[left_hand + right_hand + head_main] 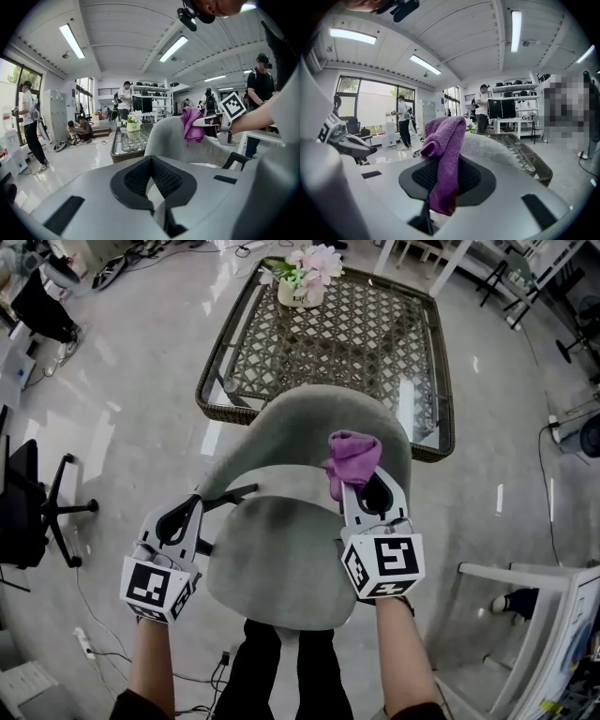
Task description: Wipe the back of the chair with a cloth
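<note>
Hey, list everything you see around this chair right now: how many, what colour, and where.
chair: one, grey-green, centre, just ahead of the person
cloth: one, purple, at the chair's back, clamped in the right gripper
table: one, brown wicker with a glass top, beyond the chair
flower pot: one, pale with pink flowers, on the table's far edge
office chair: one, black, floor at far left
power strip: one, white, floor at lower left
left gripper: one, white, shut on nothing, left of the seat
right gripper: one, white, shut on the cloth
forearms: two, bare, bottom of the head view
</note>
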Demonstrator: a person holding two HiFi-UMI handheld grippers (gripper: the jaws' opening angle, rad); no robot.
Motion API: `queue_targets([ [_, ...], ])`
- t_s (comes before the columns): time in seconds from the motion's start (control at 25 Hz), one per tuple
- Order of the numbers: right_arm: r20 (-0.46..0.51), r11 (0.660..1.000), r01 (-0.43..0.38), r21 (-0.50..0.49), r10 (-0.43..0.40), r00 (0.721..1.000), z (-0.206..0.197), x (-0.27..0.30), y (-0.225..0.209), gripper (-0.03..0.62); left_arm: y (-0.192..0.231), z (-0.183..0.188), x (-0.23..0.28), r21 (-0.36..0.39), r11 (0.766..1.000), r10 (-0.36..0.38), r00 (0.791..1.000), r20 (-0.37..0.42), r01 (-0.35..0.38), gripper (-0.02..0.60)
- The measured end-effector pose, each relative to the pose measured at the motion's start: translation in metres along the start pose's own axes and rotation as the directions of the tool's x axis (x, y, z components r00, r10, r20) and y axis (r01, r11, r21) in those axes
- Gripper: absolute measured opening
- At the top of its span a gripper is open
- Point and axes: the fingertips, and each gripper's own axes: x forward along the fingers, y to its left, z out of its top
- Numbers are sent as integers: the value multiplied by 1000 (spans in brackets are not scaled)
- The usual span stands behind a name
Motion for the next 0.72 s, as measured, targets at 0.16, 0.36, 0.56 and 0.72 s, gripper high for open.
queue_targets([
  [0.16,13,998,-56,5,56,998,4,33,28,94,21,-7,-4,7,1000,21,1000,-20,-21,9],
  [0.36,3,990,-141,-20,141,990,3,76,62,94,35,-13,-2,-30,999,39,999,-25,-39,9],
  [0.56,-27,976,-204,-80,202,979,-3,99,84,94,35,-17,5,-27,999,30,999,-35,-31,9],
  [0.72,-26,976,-194,-99,192,981,-4,107,78,94,33,-19,8,-20,1000,20,999,-45,-21,9],
])
